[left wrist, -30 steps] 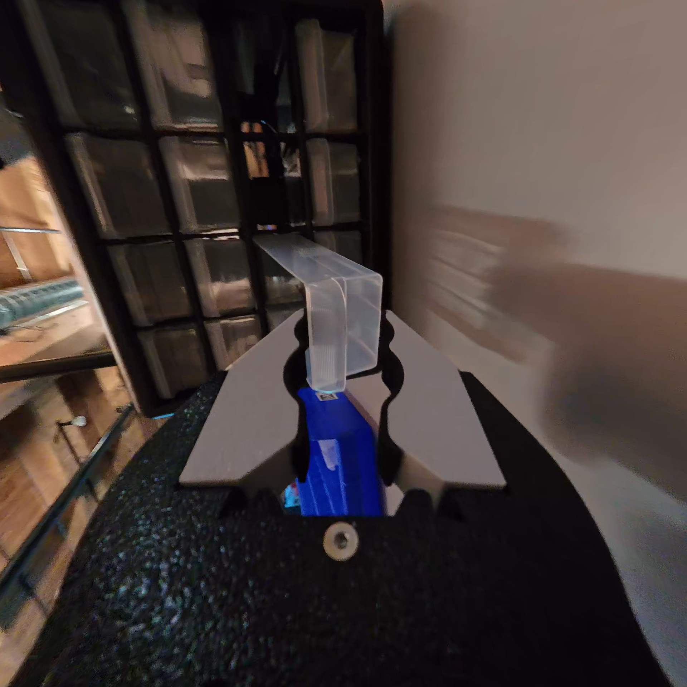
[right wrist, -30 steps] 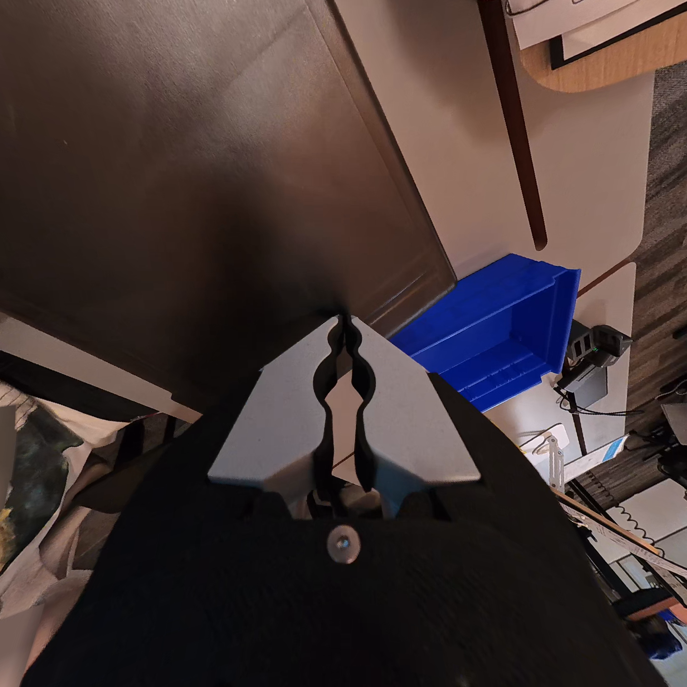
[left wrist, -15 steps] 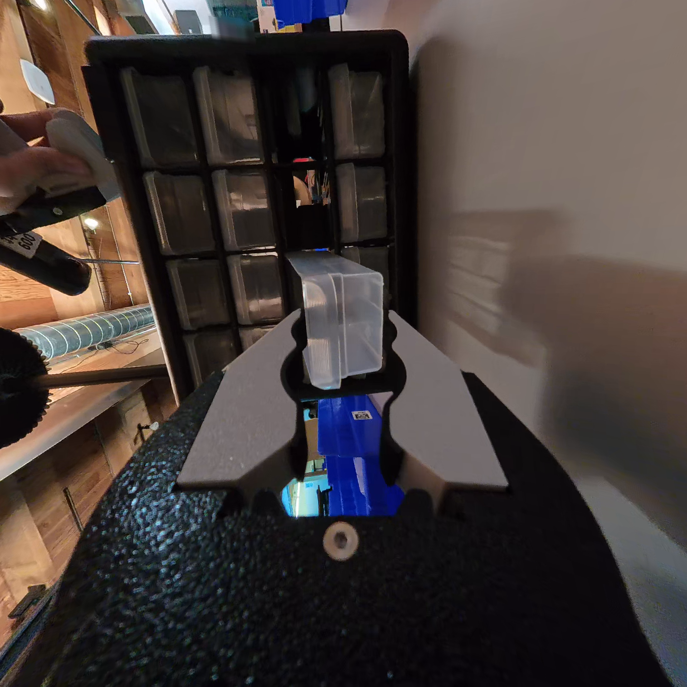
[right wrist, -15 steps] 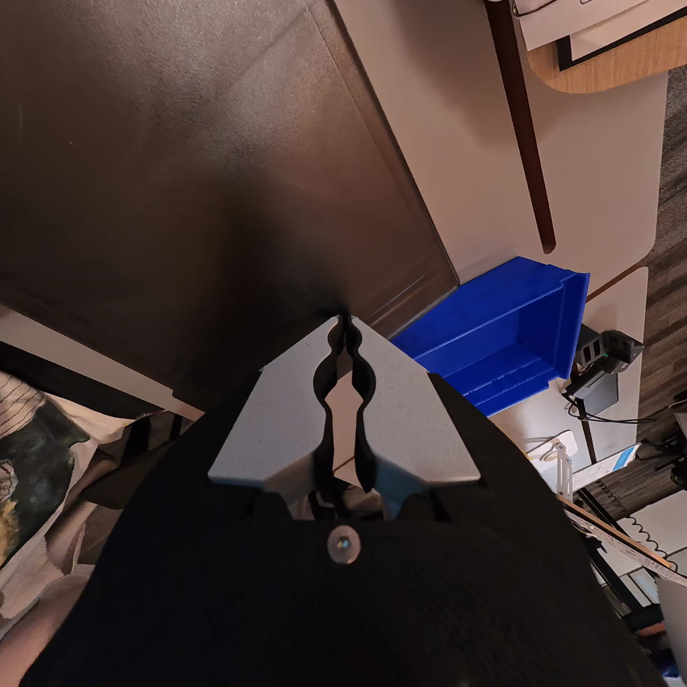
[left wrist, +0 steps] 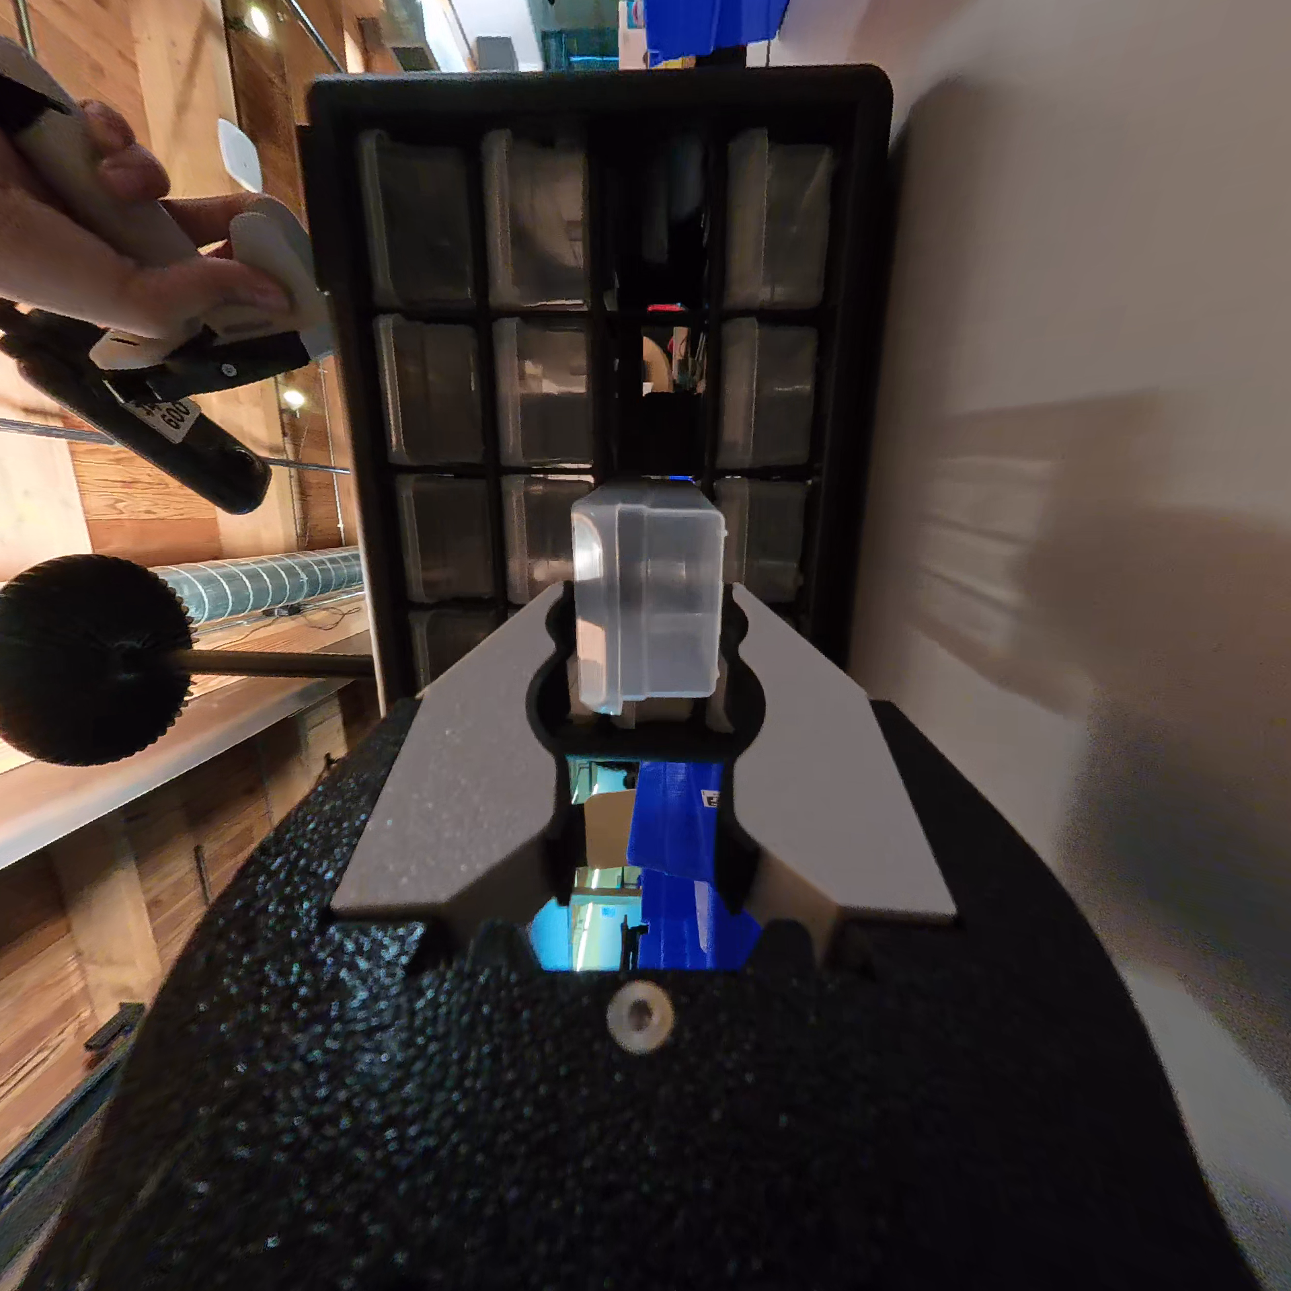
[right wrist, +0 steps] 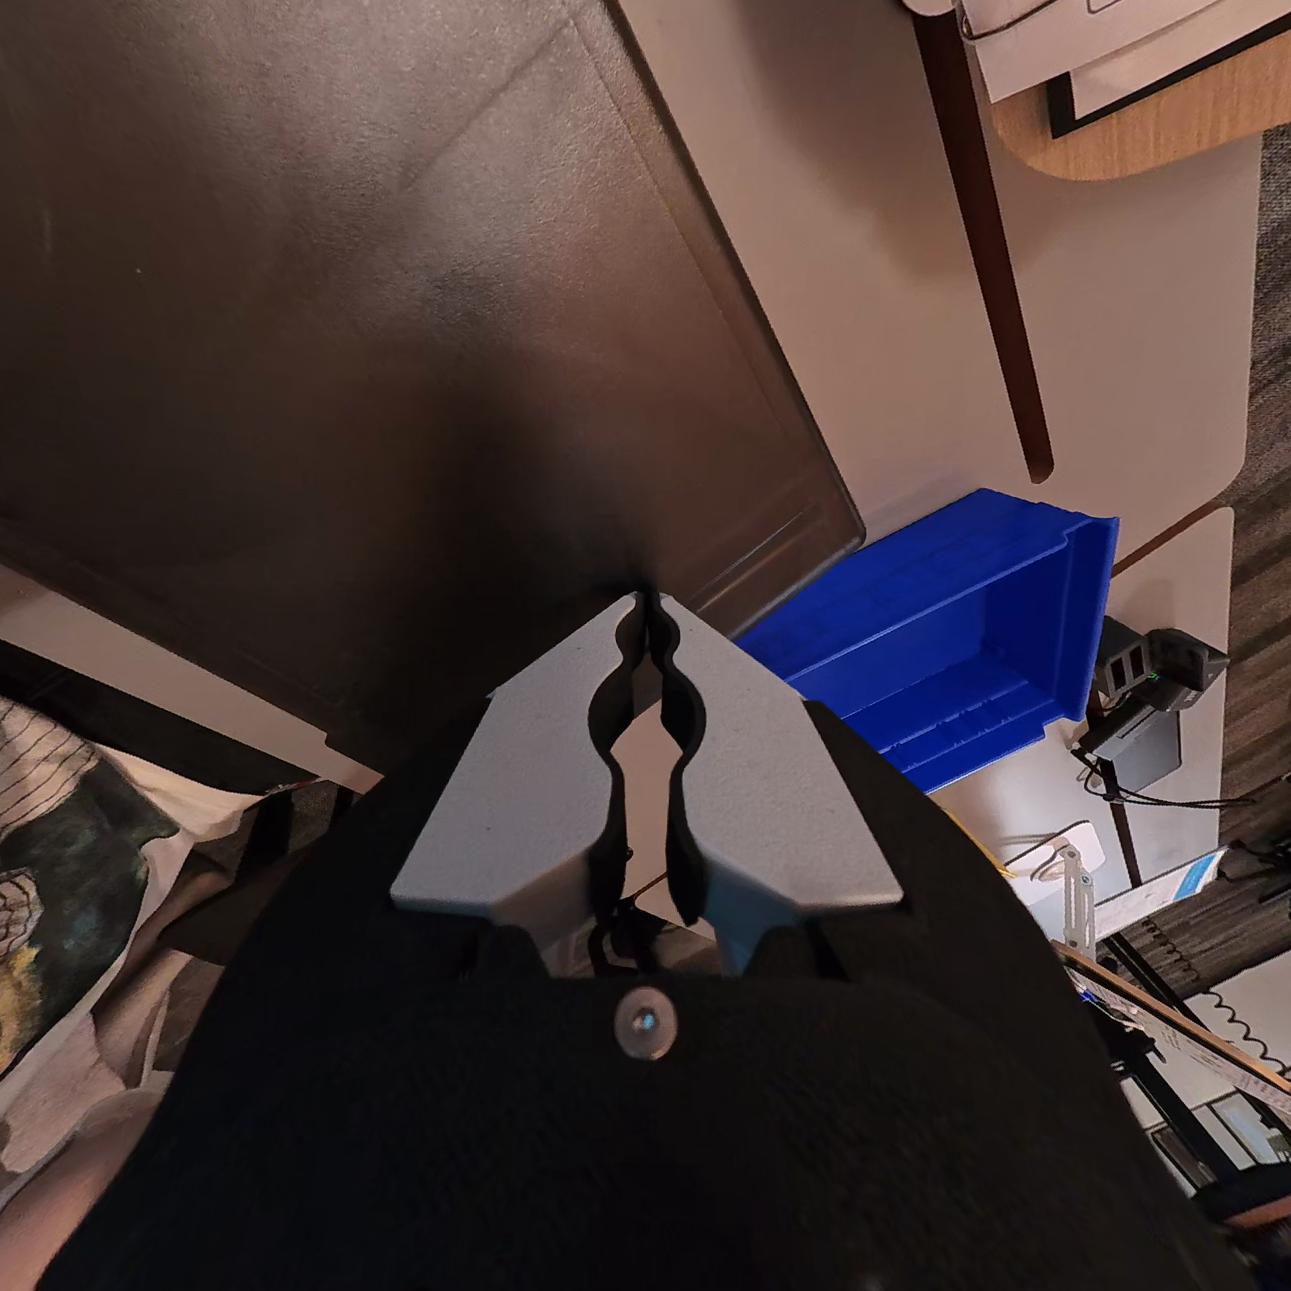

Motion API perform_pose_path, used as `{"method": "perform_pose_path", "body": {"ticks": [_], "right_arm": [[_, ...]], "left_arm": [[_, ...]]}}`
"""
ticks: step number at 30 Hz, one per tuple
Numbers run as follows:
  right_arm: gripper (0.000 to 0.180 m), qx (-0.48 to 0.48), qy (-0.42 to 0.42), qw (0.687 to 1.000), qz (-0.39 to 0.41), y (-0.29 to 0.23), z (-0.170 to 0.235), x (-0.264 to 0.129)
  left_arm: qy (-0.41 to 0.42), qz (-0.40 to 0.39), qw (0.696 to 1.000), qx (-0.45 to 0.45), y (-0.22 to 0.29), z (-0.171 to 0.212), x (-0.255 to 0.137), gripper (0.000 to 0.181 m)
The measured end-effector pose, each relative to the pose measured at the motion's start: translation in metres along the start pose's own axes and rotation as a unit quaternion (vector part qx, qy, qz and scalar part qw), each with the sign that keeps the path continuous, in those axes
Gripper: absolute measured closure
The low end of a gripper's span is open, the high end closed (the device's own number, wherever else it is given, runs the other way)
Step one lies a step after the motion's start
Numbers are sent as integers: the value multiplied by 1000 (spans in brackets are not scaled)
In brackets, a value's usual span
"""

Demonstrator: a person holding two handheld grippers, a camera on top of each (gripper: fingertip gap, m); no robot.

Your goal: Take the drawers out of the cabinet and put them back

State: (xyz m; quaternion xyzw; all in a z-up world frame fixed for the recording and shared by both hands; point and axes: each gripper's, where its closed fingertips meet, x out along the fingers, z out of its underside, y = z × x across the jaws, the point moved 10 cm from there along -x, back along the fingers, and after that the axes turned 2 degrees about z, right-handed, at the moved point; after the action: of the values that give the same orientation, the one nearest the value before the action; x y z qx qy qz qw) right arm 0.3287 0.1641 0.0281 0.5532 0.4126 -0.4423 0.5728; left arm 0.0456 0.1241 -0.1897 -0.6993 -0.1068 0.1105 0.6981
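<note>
The clear plastic drawer point(left wrist: 646, 601) is clamped between the jaws of the left gripper point(left wrist: 646, 657), held by its front end, with its long axis running straight ahead along the fingers toward the black cabinet point(left wrist: 601, 98). In the left wrist view the drawer's far end is seen at twelve o'clock from the jaws, lined up with an empty bay point(left wrist: 664, 433) in the third column of the grid, which also lies at twelve o'clock, just above and beyond the drawer. Whether the far end has already entered a slot cannot be told with certainty, since the drawer's own body hides its tip.

The other bays around it are filled with drawers. At nine to ten o'clock in the same view a hand point(left wrist: 105, 230) is seen on the handle of the other tool, resting against the cabinet's side.

The right gripper point(right wrist: 646, 608) is seen with its jaws pressed together, nothing between them, its tips set against the dark cabinet panel point(right wrist: 349, 314); a blue bin point(right wrist: 978, 615) lies at three o'clock.

The left gripper is judged the nearer and the one to push: a straight advance along twelve o'clock is called for, with the drawer kept square to the bay.
</note>
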Motion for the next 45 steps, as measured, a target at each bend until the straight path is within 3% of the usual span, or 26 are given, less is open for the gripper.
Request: {"method": "perform_pose_path", "body": {"ticks": [28, 45], "right_arm": [[180, -2, -23, 1000, 13, -3, -4, 0], [180, 0, -19, 1000, 14, -3, -3, 0]], "left_arm": [[-30, -29, 998, 53, 6, 13, 82, 142], [-5, -67, 996, 53, 13, 7, 67, 144]]}}
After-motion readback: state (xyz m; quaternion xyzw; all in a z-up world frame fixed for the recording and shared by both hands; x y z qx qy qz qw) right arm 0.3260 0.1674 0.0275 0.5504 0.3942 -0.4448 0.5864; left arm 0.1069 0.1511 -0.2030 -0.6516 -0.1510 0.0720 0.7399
